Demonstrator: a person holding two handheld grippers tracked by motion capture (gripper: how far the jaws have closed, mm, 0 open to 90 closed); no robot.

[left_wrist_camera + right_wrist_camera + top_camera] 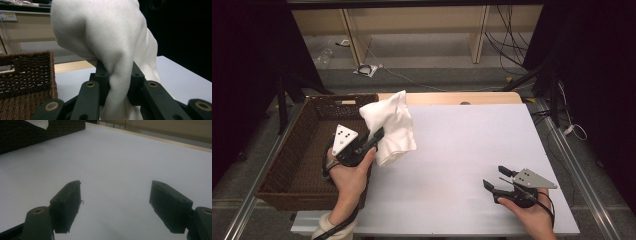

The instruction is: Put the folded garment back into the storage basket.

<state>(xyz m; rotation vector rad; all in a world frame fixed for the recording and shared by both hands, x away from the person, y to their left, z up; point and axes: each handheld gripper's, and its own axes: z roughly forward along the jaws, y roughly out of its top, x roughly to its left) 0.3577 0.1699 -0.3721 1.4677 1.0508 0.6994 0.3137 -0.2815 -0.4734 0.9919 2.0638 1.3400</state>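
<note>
White cloth (391,127) pinched in left hand-held gripper (374,137), wicker basket (287,165) just beside

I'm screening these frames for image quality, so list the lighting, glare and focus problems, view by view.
High view: surroundings fall into black, the white table is evenly lit, the white cloth nearly blown out. Left gripper view: the cloth in the left gripper is bright with soft folds, the wicker basket sharp, right background black. Right gripper view: the right gripper is dim, the table soft and featureless.
</note>
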